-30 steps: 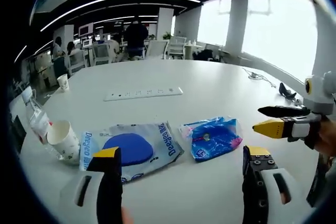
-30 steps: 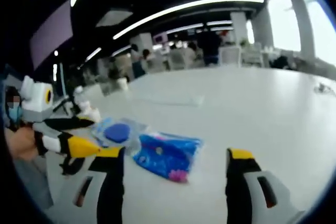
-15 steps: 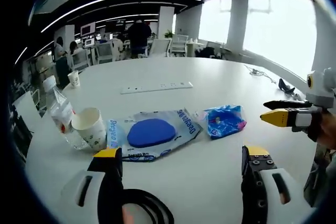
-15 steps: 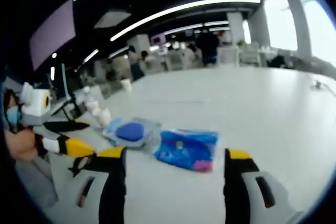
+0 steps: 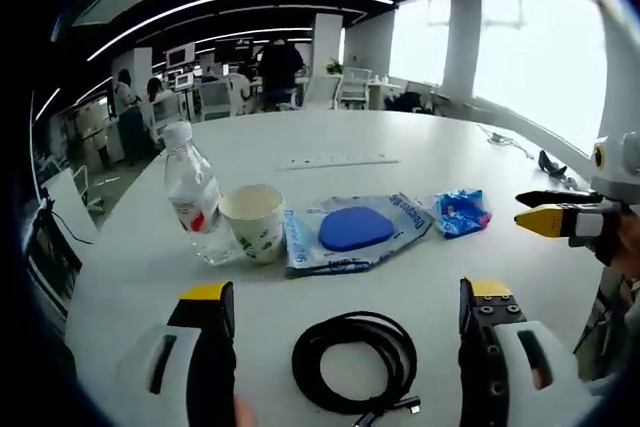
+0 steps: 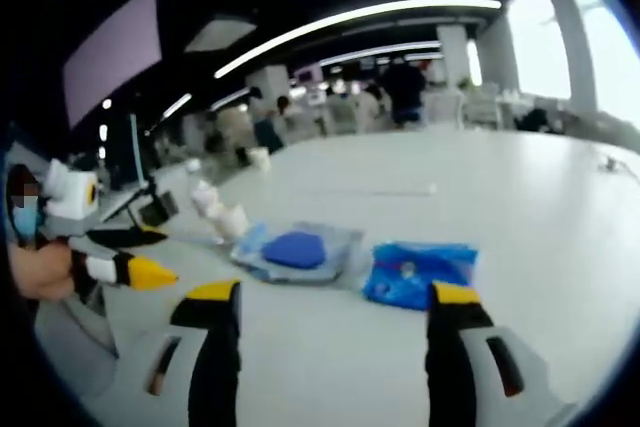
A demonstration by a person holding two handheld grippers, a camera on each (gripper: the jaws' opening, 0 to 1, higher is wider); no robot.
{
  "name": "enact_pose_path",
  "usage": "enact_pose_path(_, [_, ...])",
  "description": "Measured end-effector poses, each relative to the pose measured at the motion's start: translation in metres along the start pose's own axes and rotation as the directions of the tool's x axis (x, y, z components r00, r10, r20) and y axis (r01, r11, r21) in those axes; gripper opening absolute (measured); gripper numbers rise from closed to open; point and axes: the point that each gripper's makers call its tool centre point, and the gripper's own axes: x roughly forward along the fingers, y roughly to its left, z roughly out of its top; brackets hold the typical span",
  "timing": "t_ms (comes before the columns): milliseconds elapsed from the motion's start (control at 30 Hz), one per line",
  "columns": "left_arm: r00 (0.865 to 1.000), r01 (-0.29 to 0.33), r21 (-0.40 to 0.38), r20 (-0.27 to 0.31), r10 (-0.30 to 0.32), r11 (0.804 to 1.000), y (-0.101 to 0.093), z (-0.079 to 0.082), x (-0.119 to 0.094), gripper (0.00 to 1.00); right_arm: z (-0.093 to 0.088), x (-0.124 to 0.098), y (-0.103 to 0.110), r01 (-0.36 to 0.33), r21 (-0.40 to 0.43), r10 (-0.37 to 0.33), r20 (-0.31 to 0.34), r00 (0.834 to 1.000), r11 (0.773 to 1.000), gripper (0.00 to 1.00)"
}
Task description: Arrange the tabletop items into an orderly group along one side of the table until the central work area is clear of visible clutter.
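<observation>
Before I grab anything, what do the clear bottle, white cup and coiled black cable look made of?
The clear bottle looks like thin glossy plastic: see-through, with a printed label. The white cup looks like matte paper, with a rolled rim and green print. The coiled black cable looks rubbery or plastic-sheathed, with a slight sheen.

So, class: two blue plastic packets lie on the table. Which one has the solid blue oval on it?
The larger packet, lying beside the paper cup. It is pale with a dark blue oval in its middle; the smaller packet is bright blue and crumpled, with no oval.

Bottle (image 6: 207, 200) and cup (image 6: 234, 221) blurred
</observation>
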Motion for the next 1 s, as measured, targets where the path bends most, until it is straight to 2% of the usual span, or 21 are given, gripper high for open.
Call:
enact_pose_path(100, [1.000,-0.008,-0.008,-0.011,0.007,1.000,0.018,-0.009,-0.005,0.92,-0.003,0.001,0.011,0.001,-0.005,-0.001,-0.005,1.000,1.000,0.73])
enact_pose_path(233, [0.999,-0.003,-0.031,-0.038,0.002,1.000,0.029,-0.023,-0.010,0.92,-0.006,0.000,0.023,0.010,0.001,-0.010,-0.008,1.000,1.000,0.73])
enact_pose_path(433, [0.997,0.021,-0.032,-0.067,-0.023,0.999,0.032,-0.033,-0.008,0.91,-0.013,0.004,0.037,0.015,0.002,-0.015,-0.023,1.000,1.000,0.72])
enact_pose_path(633, [0.995,0.013,-0.045,-0.098,-0.018,0.999,0.034,-0.045,-0.003,0.88,-0.022,0.011,0.052,-0.002,-0.009,0.002,-0.055,0.998,1.000,0.68])
enact_pose_path(1000, [0.984,-0.039,-0.087,-0.174,0.023,0.995,0.038,-0.077,0.004,0.79,-0.055,0.037,0.098,-0.112,-0.006,0.109,-0.160,0.981,0.994,0.60])
